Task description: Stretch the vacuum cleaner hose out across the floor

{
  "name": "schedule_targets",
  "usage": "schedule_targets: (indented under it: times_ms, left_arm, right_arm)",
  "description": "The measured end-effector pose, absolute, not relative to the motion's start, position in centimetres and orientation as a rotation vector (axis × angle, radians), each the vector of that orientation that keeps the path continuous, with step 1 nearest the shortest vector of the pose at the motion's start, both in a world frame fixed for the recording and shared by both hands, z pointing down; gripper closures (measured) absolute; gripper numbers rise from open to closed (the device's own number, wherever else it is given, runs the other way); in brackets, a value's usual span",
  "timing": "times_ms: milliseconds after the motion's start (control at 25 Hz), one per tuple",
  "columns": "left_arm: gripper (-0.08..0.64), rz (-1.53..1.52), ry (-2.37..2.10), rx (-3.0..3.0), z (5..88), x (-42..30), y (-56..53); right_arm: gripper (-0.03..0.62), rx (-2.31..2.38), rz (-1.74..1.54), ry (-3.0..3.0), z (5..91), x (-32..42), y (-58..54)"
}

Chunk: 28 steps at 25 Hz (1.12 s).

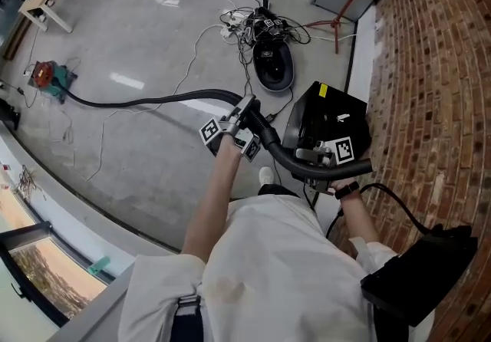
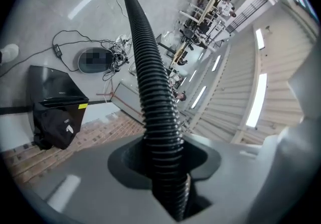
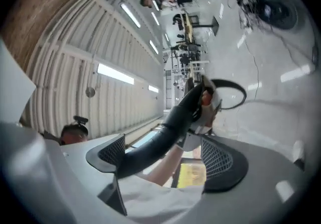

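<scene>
Closest in, the person's white shirt (image 1: 284, 271) fills the bottom of the head view.

Grey floor (image 1: 153, 26) takes up most of the room. A brick wall (image 1: 437, 64) runs along the right.

The black vacuum cleaner body (image 1: 326, 114), with a yellow label, stands beside that wall just ahead of the person.

Vacuum cleaner hose (image 1: 153, 100): its far end lies on the floor by a red and teal object (image 1: 47, 76), well off to the left. From there it runs along the floor and rises to the left gripper (image 1: 247, 112). It then bends down and across to the right gripper (image 1: 308, 155), just in front of the vacuum cleaner body.

Left gripper (image 2: 168, 168): the ribbed hose (image 2: 150, 82) sits wedged between the jaws, which are clamped against it on both sides.

Right gripper (image 3: 163, 155): the jaws stand wide apart. A smooth dark stretch of hose (image 3: 165, 137) passes through the gap close against one meshed pad (image 3: 111, 151), clear of the other, and is not gripped.

A black oval device (image 1: 274, 64) sits on the floor beyond the body, with a tangle of cables (image 1: 257, 22) behind it. A black bag (image 1: 422, 271) lies at lower right.
</scene>
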<state>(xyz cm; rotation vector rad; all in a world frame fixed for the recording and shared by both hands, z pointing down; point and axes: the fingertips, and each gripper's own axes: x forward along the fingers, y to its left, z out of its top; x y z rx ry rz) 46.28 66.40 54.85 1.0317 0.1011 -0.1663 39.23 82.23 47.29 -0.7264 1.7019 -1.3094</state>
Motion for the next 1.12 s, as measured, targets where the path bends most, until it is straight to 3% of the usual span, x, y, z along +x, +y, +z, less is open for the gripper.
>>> schedule_targets:
  times_ms: [160,320,560,720,840,1120]
  left_arm:
    - [0.405,-0.266,0.052,0.939,54.1,45.6,62.3]
    - [0.402,-0.280,-0.076,0.926,53.8,46.2,60.4]
    - [0.403,-0.018,-0.352,0.997,59.0,47.3,64.4]
    - [0.393,0.177,-0.455,1.084,61.4,47.1,67.9]
    - [0.393,0.297,-0.487,1.140,62.1,46.9,69.8]
    - [0.387,0.450,-0.442,1.189,62.7,46.3,73.2]
  right_arm:
    - [0.129,-1.393,-1.070,1.787,49.8,45.6,85.4]
    - [0.130,-2.014,-0.613,1.819,47.2,49.5,88.6]
    - [0.129,-2.621,-0.083,1.813,39.8,49.1,90.3]
    - [0.096,-3.306,0.288,1.978,40.2,47.4,90.6]
    - [0.094,-3.467,0.320,2.180,41.8,47.2,90.7]
    - [0.071,-3.251,-0.133,3.206,49.1,49.1,91.9]
